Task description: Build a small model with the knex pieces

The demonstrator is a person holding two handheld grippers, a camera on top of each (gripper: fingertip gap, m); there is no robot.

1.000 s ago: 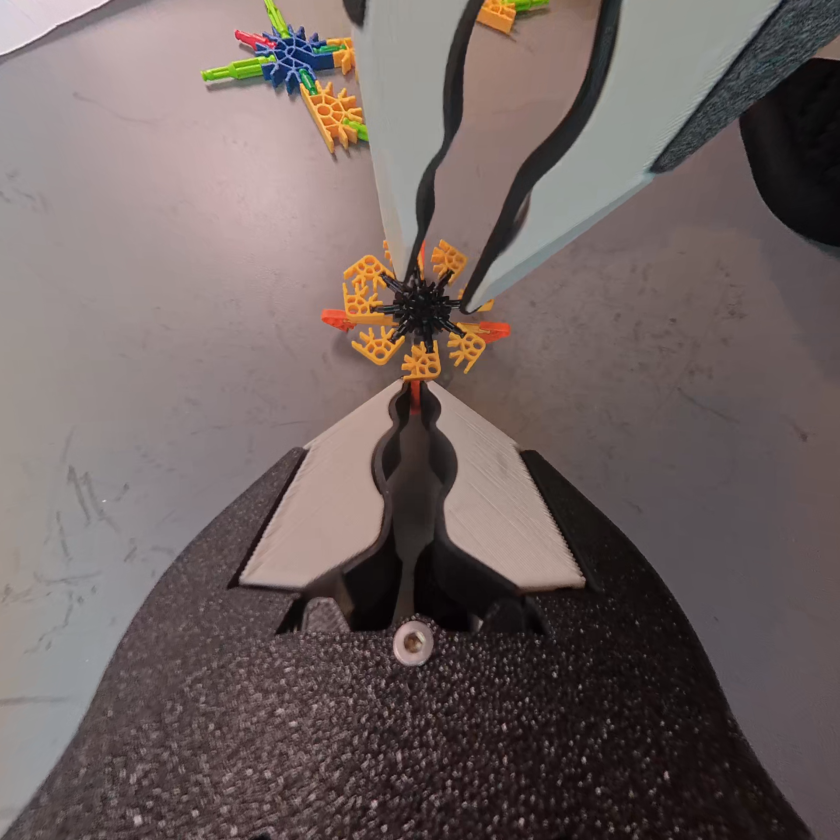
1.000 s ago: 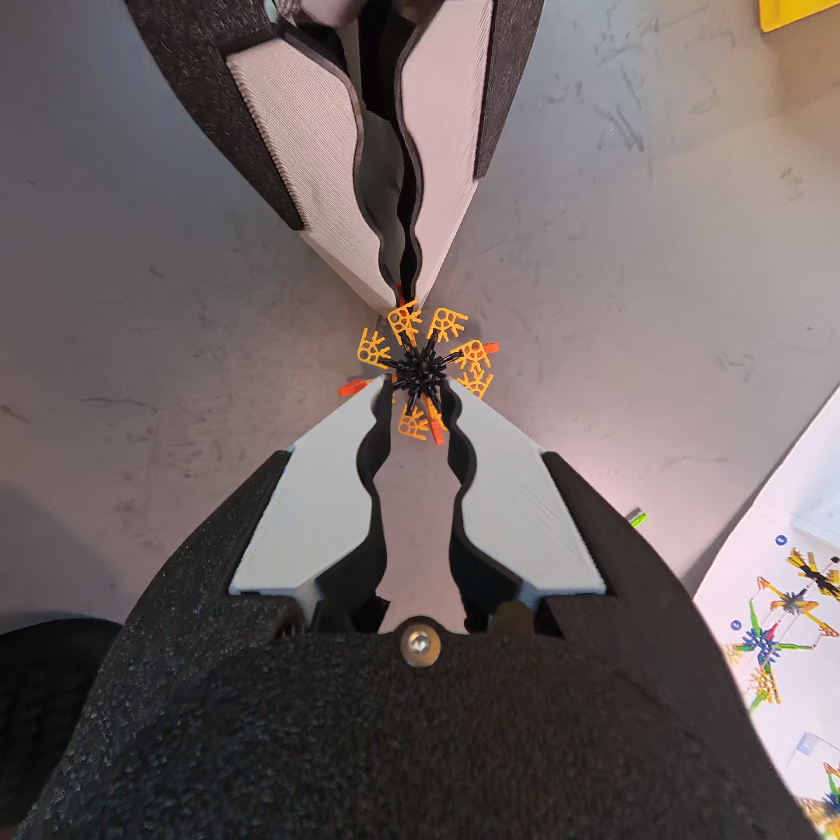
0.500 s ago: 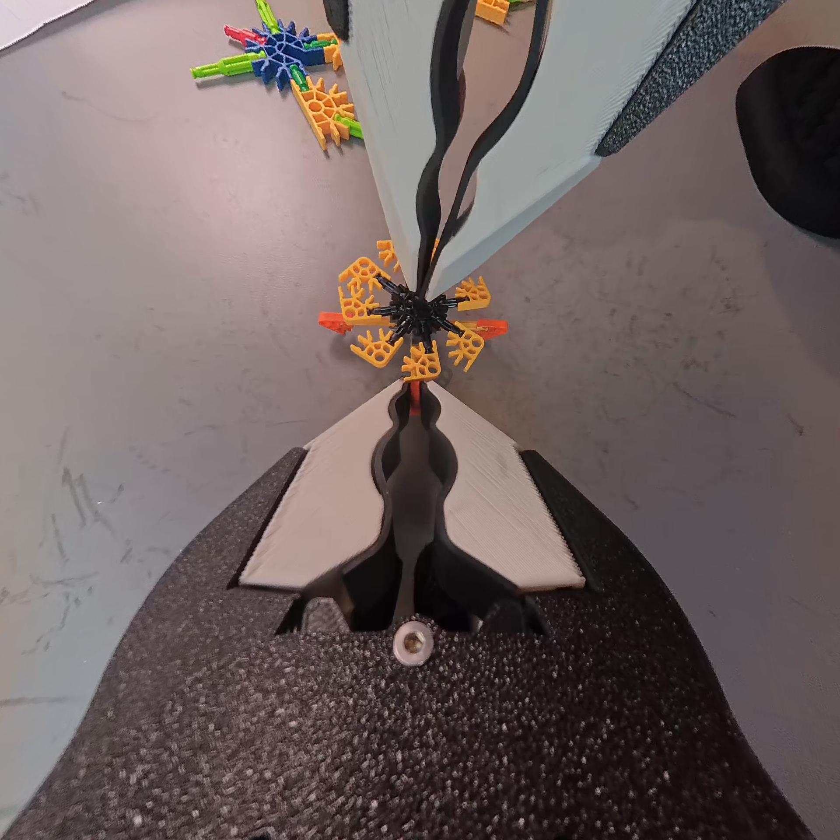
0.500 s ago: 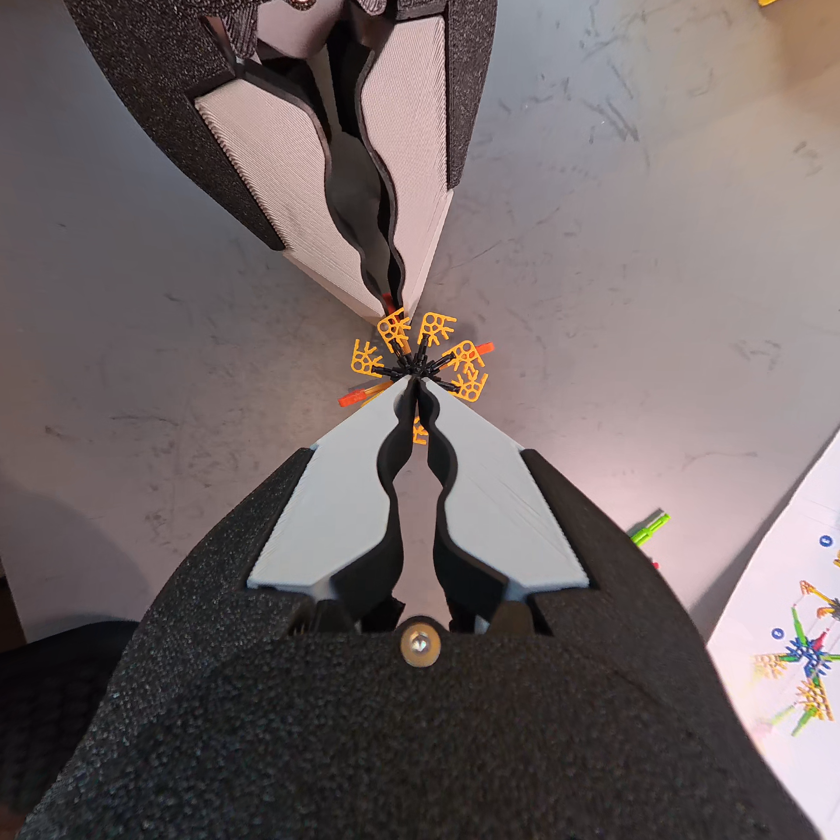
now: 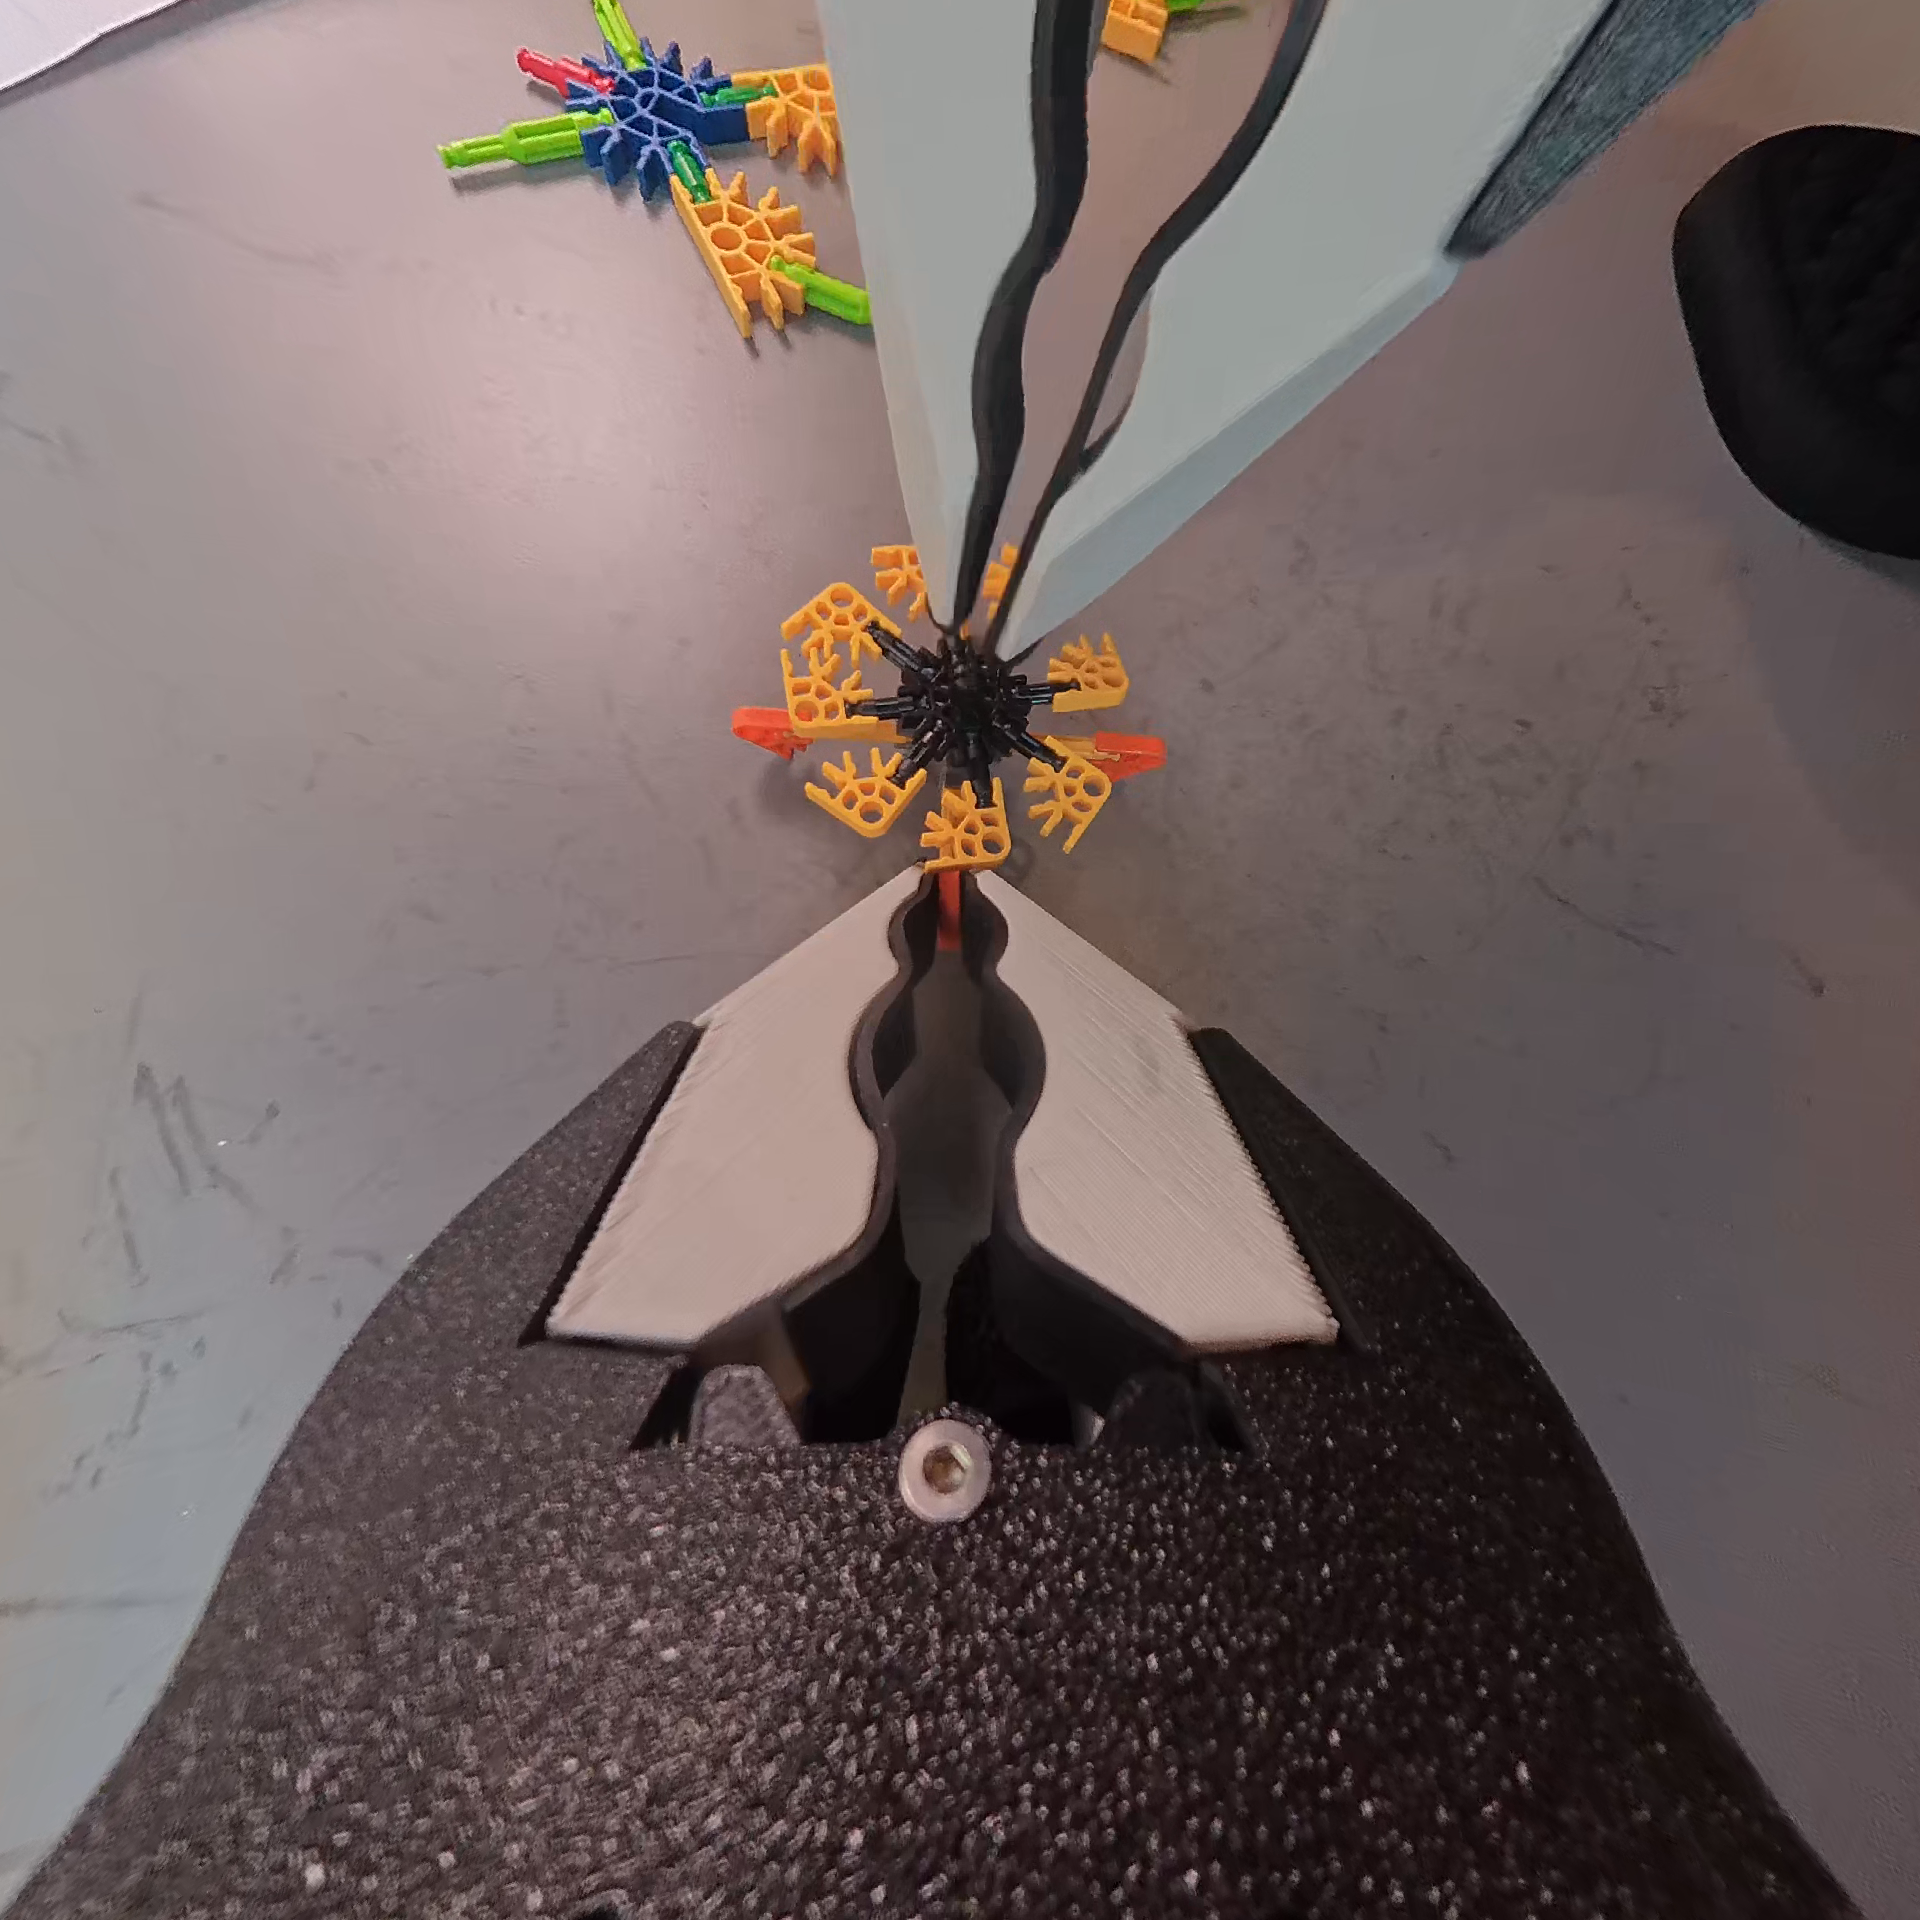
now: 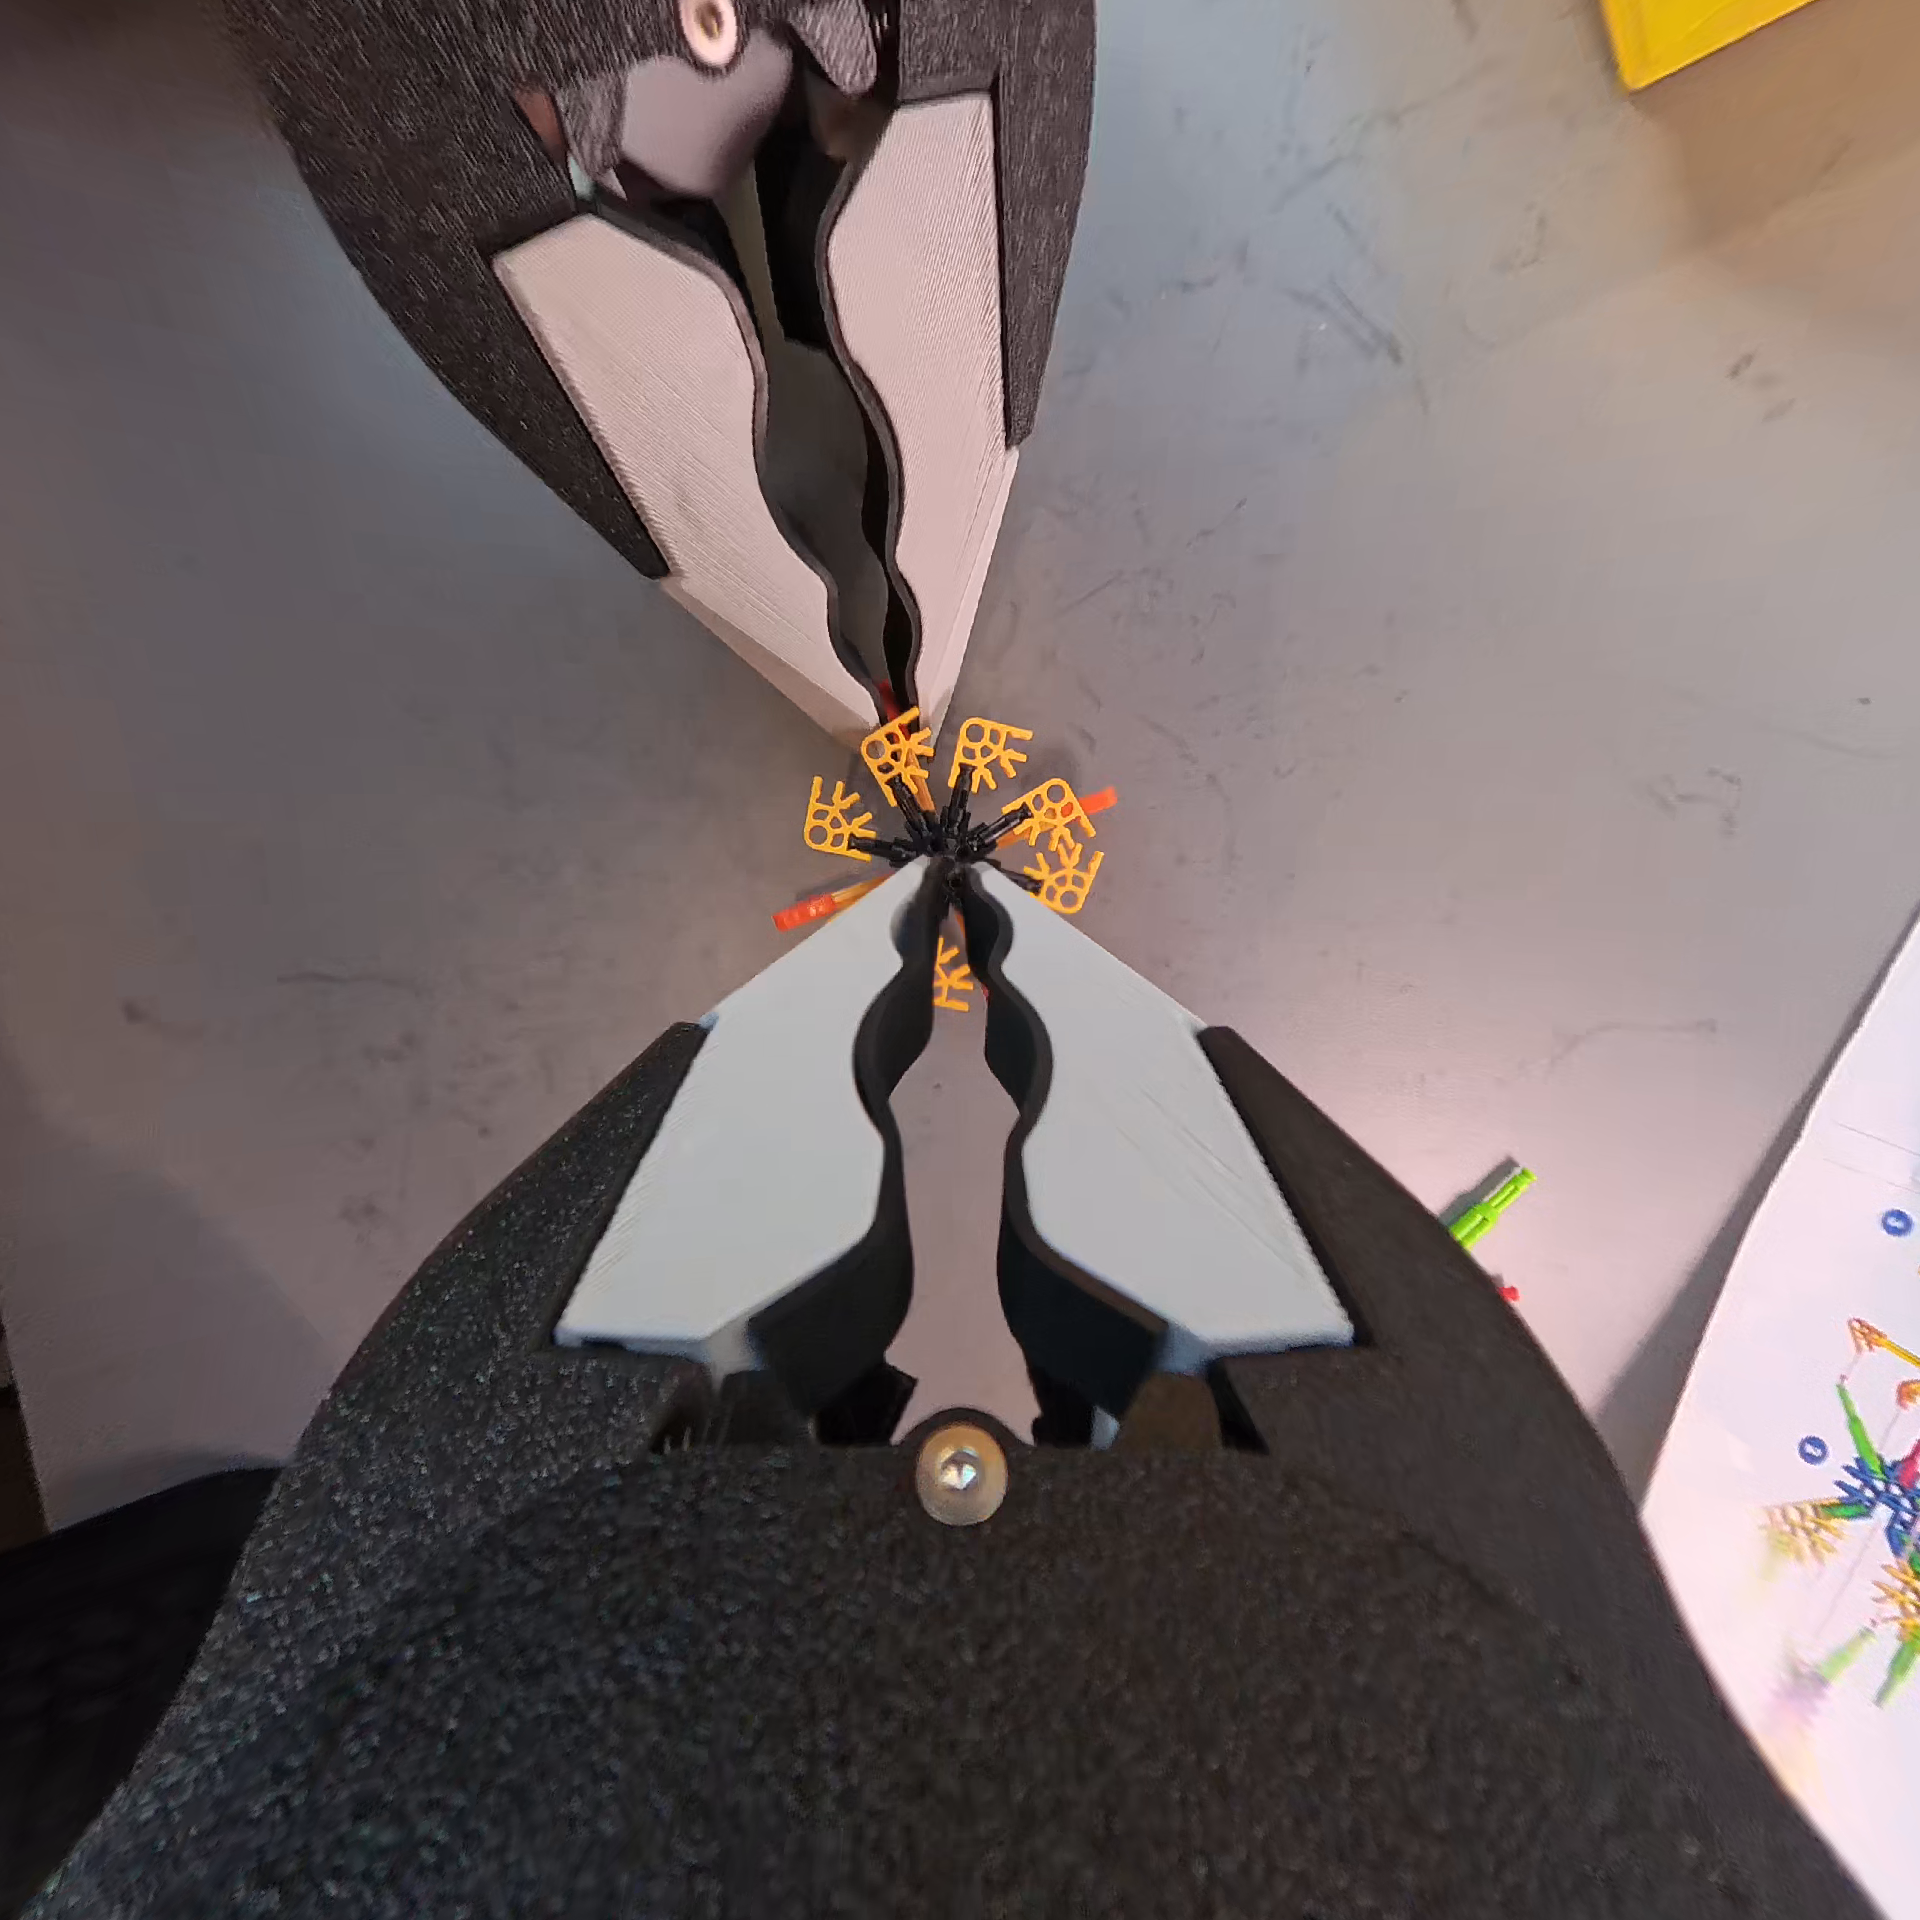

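- Black hub at the centre of the left wrist view carries short black rods, each tipped with a yellow connector; orange-red rod ends stick out left and right. This wheel-shaped assembly is held between the two grippers over the grey tabletop.
- Left gripper, near: fingers nearly closed, pinching an orange-red rod just below the nearest yellow piece.
- Right gripper, far: its pale blue fingers converge on the far side of the hub, tips almost together.
- A second assembly, blue-hubbed with green rods, lies flat at far left, well apart.
- In the right wrist view, the right gripper has its tips closed on the black hub; the left gripper meets the wheel from the far side.
- A printed sheet lies at right, with a loose green rod beside it.
- Judgement: a good hold keeps both grips steady and in line, since the thin rods would likely bend or pop out under twisting.
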